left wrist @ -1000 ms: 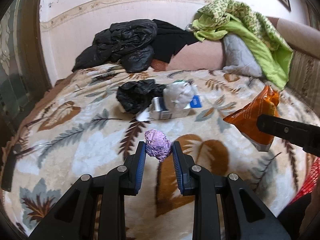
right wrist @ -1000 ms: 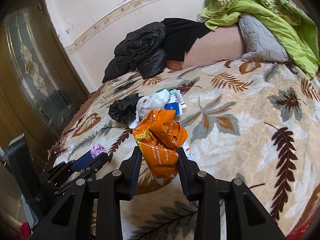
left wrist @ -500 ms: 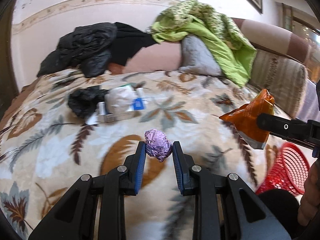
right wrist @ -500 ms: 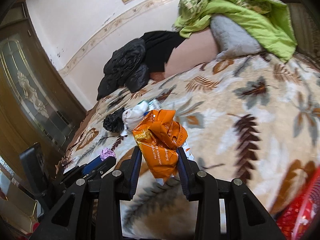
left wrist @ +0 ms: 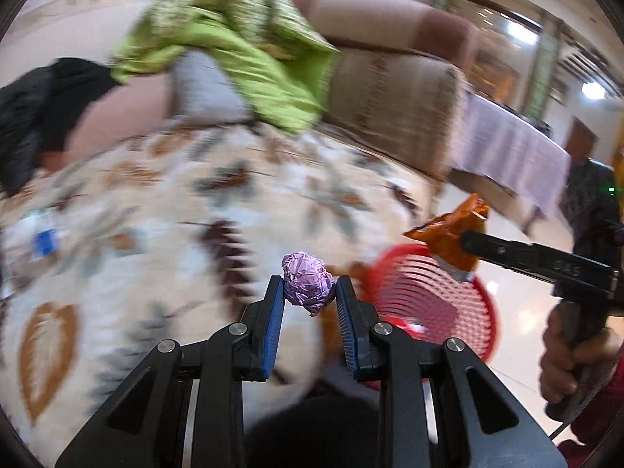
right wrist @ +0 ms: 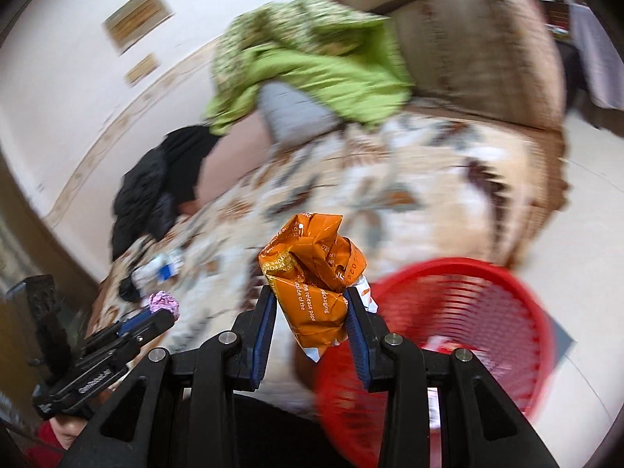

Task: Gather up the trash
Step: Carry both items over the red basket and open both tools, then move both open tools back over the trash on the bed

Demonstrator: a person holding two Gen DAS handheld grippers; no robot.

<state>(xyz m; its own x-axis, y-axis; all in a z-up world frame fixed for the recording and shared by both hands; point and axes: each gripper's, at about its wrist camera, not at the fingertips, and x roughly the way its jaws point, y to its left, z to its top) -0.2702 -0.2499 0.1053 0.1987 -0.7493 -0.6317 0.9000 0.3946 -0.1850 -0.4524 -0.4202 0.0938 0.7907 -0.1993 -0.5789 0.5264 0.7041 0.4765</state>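
Both tongs gripping: left tongs (left wrist: 308, 292) pinched tight on a crumpled purple wrapper (left wrist: 308, 282), right tongs (right wrist: 310, 308) clamped around an orange snack bag (right wrist: 314, 273) near the red basket (right wrist: 487, 312).

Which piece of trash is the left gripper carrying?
Start at the red basket on the floor beside the leaf-patterned bed. Just left of it, the left gripper clamps a small crumpled purple foil ball, unlike the larger orange wrapper.
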